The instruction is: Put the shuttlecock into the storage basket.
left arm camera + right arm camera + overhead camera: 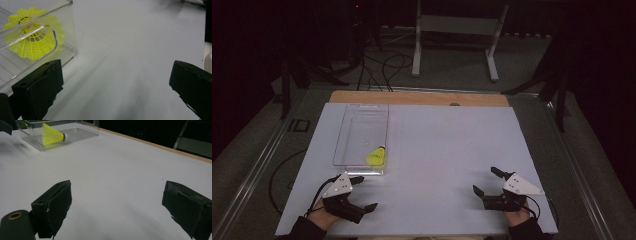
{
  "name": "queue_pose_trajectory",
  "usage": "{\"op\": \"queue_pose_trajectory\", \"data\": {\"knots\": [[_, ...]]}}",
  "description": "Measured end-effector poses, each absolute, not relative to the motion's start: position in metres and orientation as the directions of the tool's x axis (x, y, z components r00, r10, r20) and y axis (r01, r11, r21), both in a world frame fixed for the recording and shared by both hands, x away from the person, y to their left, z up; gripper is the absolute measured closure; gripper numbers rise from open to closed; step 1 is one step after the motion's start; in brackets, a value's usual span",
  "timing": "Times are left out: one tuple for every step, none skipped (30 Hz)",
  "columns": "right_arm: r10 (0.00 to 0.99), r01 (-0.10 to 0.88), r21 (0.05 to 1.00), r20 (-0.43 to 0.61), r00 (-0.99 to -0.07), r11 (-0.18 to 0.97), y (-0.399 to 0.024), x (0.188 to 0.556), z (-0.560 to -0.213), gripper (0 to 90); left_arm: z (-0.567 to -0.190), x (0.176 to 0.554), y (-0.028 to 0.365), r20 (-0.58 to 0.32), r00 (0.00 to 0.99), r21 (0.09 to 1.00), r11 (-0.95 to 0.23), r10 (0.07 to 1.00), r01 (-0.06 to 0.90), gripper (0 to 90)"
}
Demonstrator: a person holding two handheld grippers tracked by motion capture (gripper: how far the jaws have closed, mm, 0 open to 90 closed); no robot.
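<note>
Left gripper (363, 192): held in the person's left hand (323, 216) at the near left corner of the table, jaws spread wide and gripping nothing, one jaw tip just beside the near end of the clear bin.
Right gripper (486, 181): held in the person's right hand (516, 216) at the near right of the table, jaws likewise spread apart and empty, resting over bare white surface.
Shuttlecock (376, 156): yellow, with a net-like plastic skirt and a pale cork tip, lay on its side inside the bin at its near right corner; in the left gripper view (33, 40) the open skirt faced the camera through the bin's wall.
Clear bin (357, 125): a long transparent plastic tray, stood on the left half of the table, running from the near side toward the far edge.
Table (447, 145): white top with a wooden strip along its far edge.
Background: a white metal frame (457, 35) stood on the grey floor beyond the table, with dark cables (382, 67) trailing nearby.
</note>
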State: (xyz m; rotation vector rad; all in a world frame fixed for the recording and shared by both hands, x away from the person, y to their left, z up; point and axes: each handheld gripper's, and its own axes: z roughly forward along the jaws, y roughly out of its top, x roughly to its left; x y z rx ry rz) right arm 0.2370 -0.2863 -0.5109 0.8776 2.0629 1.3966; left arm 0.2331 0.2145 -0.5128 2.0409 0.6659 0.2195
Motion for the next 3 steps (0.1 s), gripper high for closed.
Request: {"op": "queue_pose_trajectory", "data": {"knots": [[0.741, 0.234, 0.935, -0.045, -0.67, 0.268, -0.2861, 0.2369, -0.5109, 8.9, -0.5128, 0.233, 0.2146, -0.116, 0.837, 0.838, -0.4, 0.535, 0.371, 0.0], [0.74, 0.231, 0.935, -0.047, -0.671, 0.269, -0.2861, 0.2369, -0.511, 8.9, -0.5127, 0.233, 0.2144, -0.112, 0.836, 0.837, -0.402, 0.538, 0.371, 0.0], [0.74, 0.232, 0.934, -0.049, -0.67, 0.272, -0.286, 0.2369, -0.511, 8.9, -0.5123, 0.2327, 0.2144, -0.113, 0.837, 0.839, -0.4, 0.535, 0.368, 0.0]]}}
